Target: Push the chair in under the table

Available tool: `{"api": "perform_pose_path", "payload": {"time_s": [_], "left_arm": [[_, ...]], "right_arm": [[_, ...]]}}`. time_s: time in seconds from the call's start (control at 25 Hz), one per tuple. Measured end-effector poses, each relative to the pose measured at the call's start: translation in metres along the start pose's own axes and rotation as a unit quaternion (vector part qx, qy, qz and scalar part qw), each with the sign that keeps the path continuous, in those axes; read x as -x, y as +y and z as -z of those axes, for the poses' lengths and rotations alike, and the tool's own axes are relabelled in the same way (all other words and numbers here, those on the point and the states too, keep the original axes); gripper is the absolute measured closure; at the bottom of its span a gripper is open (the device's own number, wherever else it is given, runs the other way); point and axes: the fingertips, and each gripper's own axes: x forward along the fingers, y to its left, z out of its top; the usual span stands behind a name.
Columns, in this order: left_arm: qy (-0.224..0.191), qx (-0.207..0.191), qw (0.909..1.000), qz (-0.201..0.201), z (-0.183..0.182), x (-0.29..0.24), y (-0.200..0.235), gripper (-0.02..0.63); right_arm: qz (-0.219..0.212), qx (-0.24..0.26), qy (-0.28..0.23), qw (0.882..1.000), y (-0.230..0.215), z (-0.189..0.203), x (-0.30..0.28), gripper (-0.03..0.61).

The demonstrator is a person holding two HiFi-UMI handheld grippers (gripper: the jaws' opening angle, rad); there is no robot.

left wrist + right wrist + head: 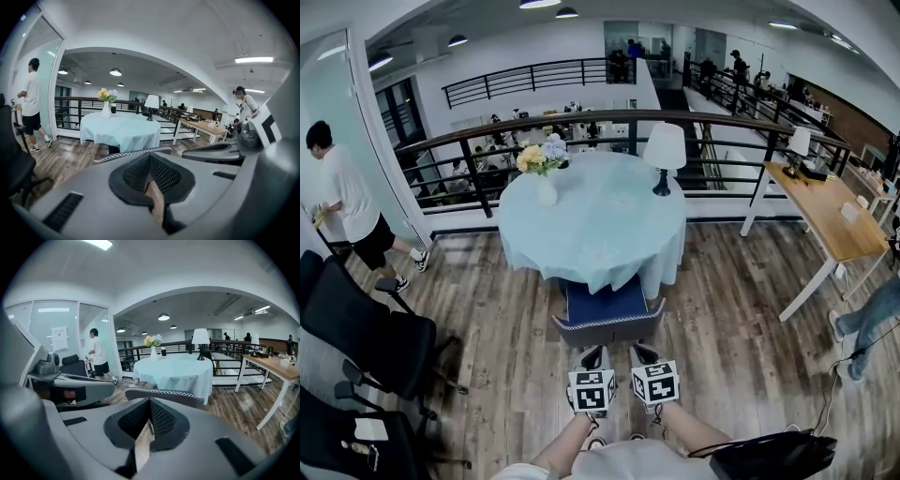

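A round table under a pale blue cloth stands in the middle of the head view. A chair with a blue seat and a low grey back sits at its near side, the seat's front under the cloth. My left gripper and right gripper hover side by side just behind the chair back, both shut with nothing between the jaws. I cannot tell whether they touch it. The left gripper looks over the chair back's stitched top edge. The right gripper sees the same edge and the table.
A flower vase and a white lamp stand on the table. Black office chairs are at the left, a wooden desk at the right, a railing behind. A person walks at far left. A black bag lies near my right.
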Motion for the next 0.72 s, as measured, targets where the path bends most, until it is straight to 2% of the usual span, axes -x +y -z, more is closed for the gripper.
{"api": "perform_pose_path", "payload": {"time_s": [0.72], "left_arm": [[0.003,0.006,1.0000,-0.006,0.0007,-0.0057,0.0042,0.609]], "right_arm": [[0.010,-0.006,0.003,1.000,-0.0078,0.0023,0.0007,0.561]]}}
